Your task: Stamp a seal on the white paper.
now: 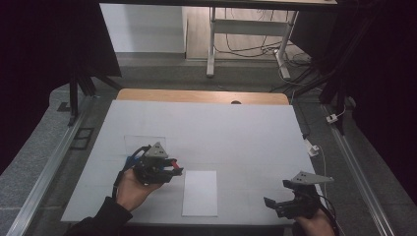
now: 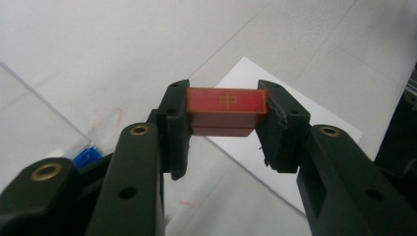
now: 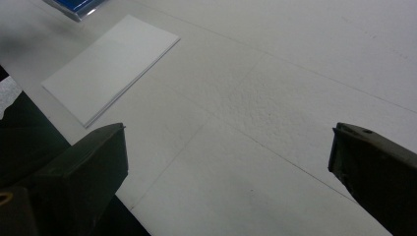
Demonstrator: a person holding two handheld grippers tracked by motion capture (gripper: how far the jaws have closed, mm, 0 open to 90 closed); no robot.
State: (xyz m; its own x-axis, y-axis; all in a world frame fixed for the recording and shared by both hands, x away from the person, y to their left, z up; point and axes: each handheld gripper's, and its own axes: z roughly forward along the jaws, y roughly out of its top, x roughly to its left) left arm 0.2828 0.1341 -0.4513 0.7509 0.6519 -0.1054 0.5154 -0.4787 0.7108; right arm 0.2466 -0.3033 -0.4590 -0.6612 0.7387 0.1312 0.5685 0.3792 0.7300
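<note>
Near the white sheet: left gripper (image 2: 227,115) clamps a small red rectangular block (image 2: 226,111) with a gold mark.
Right gripper (image 3: 226,162): jaws wide apart, nothing between.
Sheet (image 1: 200,192): flat on table (image 1: 236,132).

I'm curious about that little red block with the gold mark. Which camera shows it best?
The left gripper view: the red block sits close up, clamped between the left gripper jaws, its mark clear. In the high view it is a small red speck at that gripper.

Left gripper (image 2: 227,110) clamped, right gripper (image 3: 226,162) agape.
</note>
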